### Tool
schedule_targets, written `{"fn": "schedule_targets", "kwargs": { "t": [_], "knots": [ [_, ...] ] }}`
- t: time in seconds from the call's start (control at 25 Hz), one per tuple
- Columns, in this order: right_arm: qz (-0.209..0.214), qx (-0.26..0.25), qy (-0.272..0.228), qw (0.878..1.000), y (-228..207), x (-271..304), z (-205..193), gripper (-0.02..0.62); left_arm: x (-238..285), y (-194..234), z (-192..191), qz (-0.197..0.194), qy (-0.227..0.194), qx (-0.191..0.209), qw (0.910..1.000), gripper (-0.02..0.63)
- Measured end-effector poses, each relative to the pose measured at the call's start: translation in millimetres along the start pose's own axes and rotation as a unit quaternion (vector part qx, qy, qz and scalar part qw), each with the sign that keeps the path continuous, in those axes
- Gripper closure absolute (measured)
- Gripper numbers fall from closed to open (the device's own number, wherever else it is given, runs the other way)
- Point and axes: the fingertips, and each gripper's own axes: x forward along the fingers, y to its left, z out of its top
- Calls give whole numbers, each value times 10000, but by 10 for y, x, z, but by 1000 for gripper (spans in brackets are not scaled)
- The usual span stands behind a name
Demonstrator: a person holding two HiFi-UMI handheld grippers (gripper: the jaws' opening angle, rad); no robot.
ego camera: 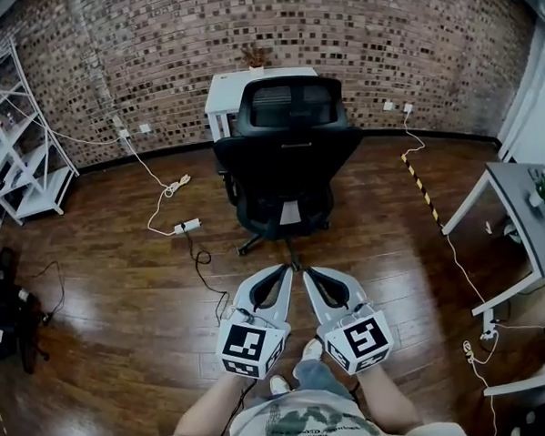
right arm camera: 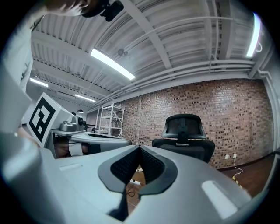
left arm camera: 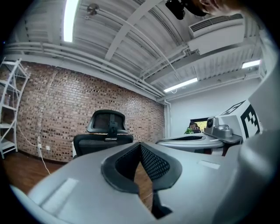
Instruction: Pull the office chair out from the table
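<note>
The black office chair (ego camera: 288,166) has a mesh headrest, a broad padded backrest and a star base on castors. It stands on the dark wooden floor (ego camera: 122,293) with its back turned to the person, directly in front of the white desk (ego camera: 222,89) that sits against the red-brown brick wall (ego camera: 382,43). In the head view the backrest covers most of the desk's front, so I cannot tell whether the seat still reaches under the desk top. The seat itself is hidden behind the backrest, and only a few spokes of the base show below it. The left gripper (ego camera: 282,269) and the right gripper (ego camera: 310,272) are held side by side, short of the chair and clear of it. Each has its jaws pressed together with nothing between them. Both gripper views look past the closed tips toward the chair (left arm camera: 109,131) (right arm camera: 184,138). A small brown object on the desk (ego camera: 253,56) is too small to identify. A white power strip (ego camera: 187,226) lies on the floor to the left of the chair. The person's forearms are cut off at the bottom edge.
</note>
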Motion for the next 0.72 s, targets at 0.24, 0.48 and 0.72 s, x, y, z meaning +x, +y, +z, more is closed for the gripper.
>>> {"fn": "schedule_targets", "kwargs": {
  "t": [0.24, 0.48, 0.72],
  "knots": [
    [-51, -19, -101, 9999, 37, -56, 75, 595, -76, -20, 16, 29, -61, -29, 10000, 591],
    [-39, -42, -156, 9999, 7, -50, 103, 595, -45, -40, 41, 26, -71, 26, 10000, 591],
    [-48, -33, -153, 9999, -28, -53, 99, 595, -18, -61, 30, -6, -37, 56, 10000, 591]
  ]
}}
